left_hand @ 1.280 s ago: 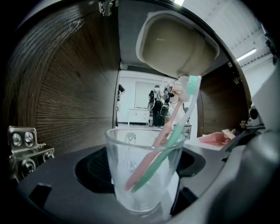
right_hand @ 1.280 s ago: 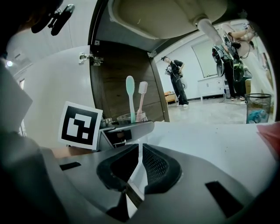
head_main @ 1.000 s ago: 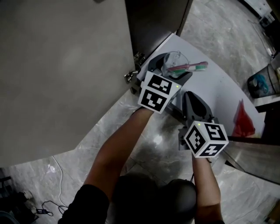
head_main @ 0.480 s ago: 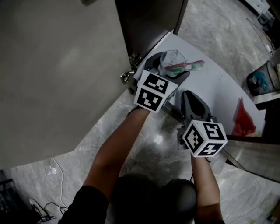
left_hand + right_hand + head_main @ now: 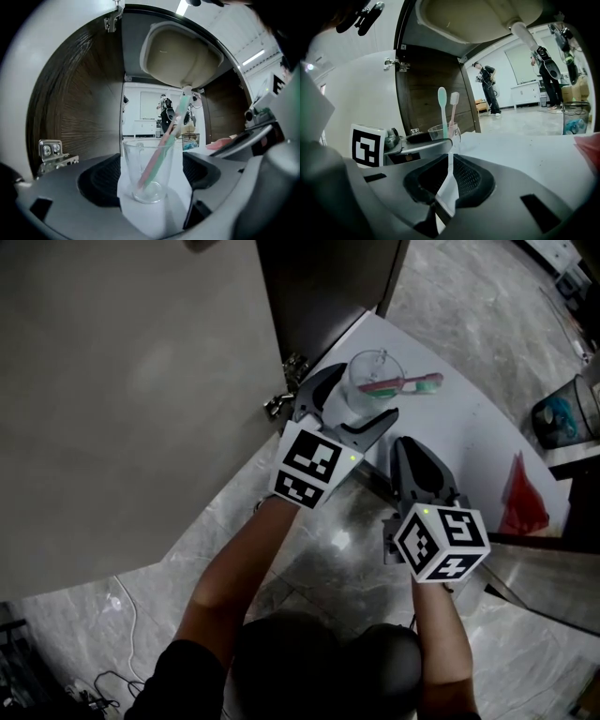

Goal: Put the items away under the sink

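A clear cup point(image 5: 368, 379) holding a pink and a green toothbrush point(image 5: 405, 383) stands on the white cabinet floor point(image 5: 469, 432) under the sink. My left gripper point(image 5: 358, 397) is open, with a jaw on each side of the cup and a gap showing on both sides. In the left gripper view the cup point(image 5: 146, 171) stands upright between the dark pads point(image 5: 101, 180). My right gripper point(image 5: 410, 448) hovers to the right of the cup, shut and empty. In the right gripper view the cup point(image 5: 443, 132) and its brushes appear ahead of the right gripper point(image 5: 449, 174).
The sink basin point(image 5: 180, 49) and its drain pipe hang overhead. The open cabinet door point(image 5: 122, 399) with its metal hinge point(image 5: 284, 397) is at the left. A red item point(image 5: 520, 491) lies on the cabinet floor at the right. Beyond it stands a basket point(image 5: 561, 418).
My left gripper has drawn back toward me and its jaws stand wider apart round the cup, which stays on the cabinet floor. The right gripper has kept still.
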Action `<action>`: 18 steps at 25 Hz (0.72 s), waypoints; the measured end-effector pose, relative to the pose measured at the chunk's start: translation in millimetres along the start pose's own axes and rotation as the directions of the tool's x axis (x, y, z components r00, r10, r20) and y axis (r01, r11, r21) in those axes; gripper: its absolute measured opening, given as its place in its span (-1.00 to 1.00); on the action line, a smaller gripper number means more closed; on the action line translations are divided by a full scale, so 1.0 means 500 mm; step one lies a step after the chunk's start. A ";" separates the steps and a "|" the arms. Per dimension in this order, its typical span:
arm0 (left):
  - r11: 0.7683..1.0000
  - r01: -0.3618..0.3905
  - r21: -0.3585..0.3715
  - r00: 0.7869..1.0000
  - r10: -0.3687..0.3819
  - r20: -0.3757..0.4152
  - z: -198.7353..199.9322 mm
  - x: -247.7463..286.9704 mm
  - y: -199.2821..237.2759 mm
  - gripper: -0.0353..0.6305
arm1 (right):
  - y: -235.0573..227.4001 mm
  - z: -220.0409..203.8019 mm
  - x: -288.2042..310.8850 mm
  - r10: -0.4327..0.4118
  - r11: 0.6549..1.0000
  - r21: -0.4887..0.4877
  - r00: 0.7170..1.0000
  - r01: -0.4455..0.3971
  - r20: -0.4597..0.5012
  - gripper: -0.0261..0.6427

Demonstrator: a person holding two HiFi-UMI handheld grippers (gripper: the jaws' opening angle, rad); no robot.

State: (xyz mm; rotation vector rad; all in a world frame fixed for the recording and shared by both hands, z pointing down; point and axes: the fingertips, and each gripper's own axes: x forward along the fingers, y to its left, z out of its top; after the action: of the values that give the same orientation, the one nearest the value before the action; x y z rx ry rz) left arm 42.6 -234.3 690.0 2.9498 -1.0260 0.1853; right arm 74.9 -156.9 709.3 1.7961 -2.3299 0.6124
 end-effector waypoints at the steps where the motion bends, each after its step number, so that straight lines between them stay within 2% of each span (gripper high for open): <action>1: 1.000 -0.001 0.003 1.000 0.001 0.006 -0.001 -0.010 -0.004 0.31 | 0.001 0.001 -0.001 -0.002 1.000 -0.005 1.000 0.002 0.003 -0.77; 4: 1.000 -0.001 0.008 0.999 0.001 0.043 -0.002 -0.039 -0.019 0.30 | 0.000 -0.005 -0.004 -0.016 1.000 -0.018 1.000 0.016 0.000 -0.77; 9: 0.998 0.028 0.058 0.998 -0.031 0.048 -0.002 -0.076 -0.056 0.25 | -0.006 0.000 -0.017 -0.037 0.999 -0.018 0.999 0.037 0.018 -0.77; 12: 0.994 0.025 0.107 0.996 -0.034 0.087 0.025 -0.111 -0.076 -0.19 | -0.002 0.008 -0.022 -0.030 0.999 -0.019 0.999 0.030 0.032 -0.78; 16: 0.996 0.045 0.072 0.993 -0.053 0.107 0.039 -0.141 -0.100 -0.37 | 0.010 0.011 -0.026 -0.005 1.000 -0.022 0.999 0.006 0.042 -0.78; 18: 0.997 0.034 0.069 0.993 -0.041 0.107 0.037 -0.152 -0.103 -0.57 | 0.018 0.009 -0.024 0.007 1.000 -0.024 0.999 -0.006 0.040 -0.78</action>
State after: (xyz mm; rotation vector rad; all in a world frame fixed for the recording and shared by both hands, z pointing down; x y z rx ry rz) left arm 17.4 -148.1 664.0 3.0680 -0.9935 0.0611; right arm 70.5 -146.0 699.1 1.8074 -2.3594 0.5527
